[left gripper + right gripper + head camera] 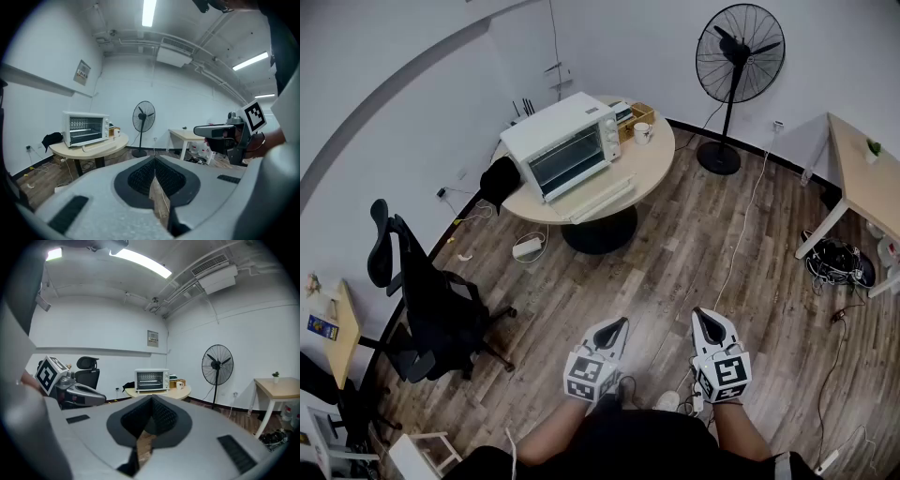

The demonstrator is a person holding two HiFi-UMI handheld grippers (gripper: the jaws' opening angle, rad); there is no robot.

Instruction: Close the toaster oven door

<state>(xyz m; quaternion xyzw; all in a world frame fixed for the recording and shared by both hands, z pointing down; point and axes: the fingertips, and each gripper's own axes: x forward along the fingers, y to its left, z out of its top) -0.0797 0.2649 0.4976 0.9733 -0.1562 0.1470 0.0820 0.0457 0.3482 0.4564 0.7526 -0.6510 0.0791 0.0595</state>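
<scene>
Left gripper (pixel 619 324) and right gripper (pixel 699 314) hover, fingers closed and empty. I'm at the approach: cross to the toaster oven (pixel 562 141) at eleven o'clock, then lift its open door (pixel 602 199).

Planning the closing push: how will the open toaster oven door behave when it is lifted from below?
The toaster oven door lies folded down flat, so it probably swings up rigidly on a bottom hinge. The toaster oven looks small and boxy on the smooth round table, so a hard push may slide it back.
</scene>
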